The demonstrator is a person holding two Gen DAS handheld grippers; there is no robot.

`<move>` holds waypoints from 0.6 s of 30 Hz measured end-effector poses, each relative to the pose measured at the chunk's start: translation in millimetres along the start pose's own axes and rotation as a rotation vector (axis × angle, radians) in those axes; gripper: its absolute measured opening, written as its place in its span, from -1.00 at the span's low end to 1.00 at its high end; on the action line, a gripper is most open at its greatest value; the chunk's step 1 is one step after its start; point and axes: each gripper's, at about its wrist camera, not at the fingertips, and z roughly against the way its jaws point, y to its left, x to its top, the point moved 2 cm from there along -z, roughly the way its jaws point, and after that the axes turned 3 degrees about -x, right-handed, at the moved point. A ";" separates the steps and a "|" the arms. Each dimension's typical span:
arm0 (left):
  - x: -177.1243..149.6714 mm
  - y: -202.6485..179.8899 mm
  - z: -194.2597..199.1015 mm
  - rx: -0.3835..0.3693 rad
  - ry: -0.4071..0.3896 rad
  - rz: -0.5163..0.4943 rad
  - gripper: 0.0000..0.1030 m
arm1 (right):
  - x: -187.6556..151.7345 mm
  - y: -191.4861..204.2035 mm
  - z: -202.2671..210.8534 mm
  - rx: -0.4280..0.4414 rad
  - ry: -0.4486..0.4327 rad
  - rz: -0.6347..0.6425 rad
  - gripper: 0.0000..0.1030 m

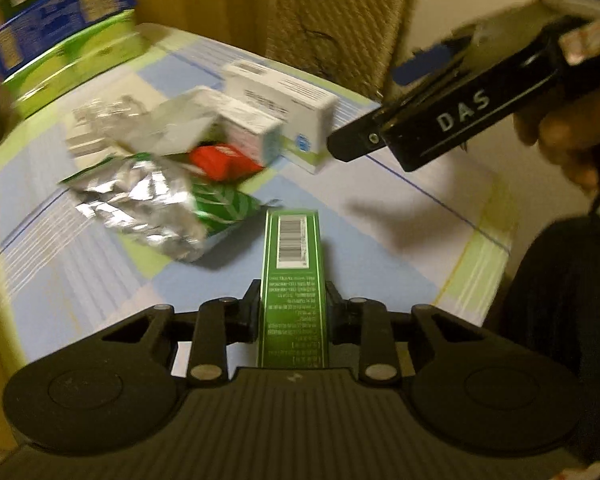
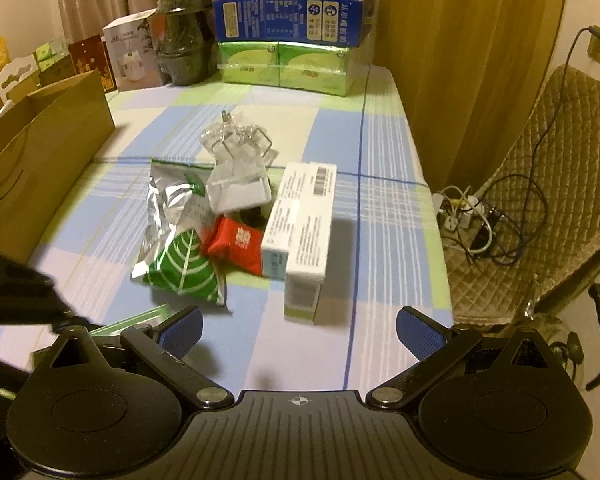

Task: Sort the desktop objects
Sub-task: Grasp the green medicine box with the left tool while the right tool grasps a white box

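Checked cloth is covering the worktop (image 2: 384, 208), and the left hand-held gripper (image 1: 292, 308) is clamping one slim green carton (image 1: 294, 272), long axis pointing straight ahead. Right hand-held gripper (image 2: 300, 332) is hanging wide open and empty, nearer the pile ahead: two white boxes (image 2: 300, 220), one foil pouch (image 2: 176, 248), one red packet (image 2: 236, 246).

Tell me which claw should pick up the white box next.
Right. The right claw is open and empty, facing the white box just ahead of it. The left claw is shut on the green box, so it must unload first.
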 end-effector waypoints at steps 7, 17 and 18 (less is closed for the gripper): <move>15.6 38.2 30.7 0.092 -0.085 0.154 -0.51 | 31.1 -9.6 -19.2 0.003 -0.033 -0.078 0.36; 22.3 71.3 28.9 0.128 -0.129 0.251 -0.51 | 49.6 -17.8 -62.5 -0.025 0.029 -0.092 -0.33; 19.7 72.4 26.0 0.127 -0.123 0.252 -0.51 | 48.1 -18.3 -64.8 -0.025 0.035 -0.095 -0.34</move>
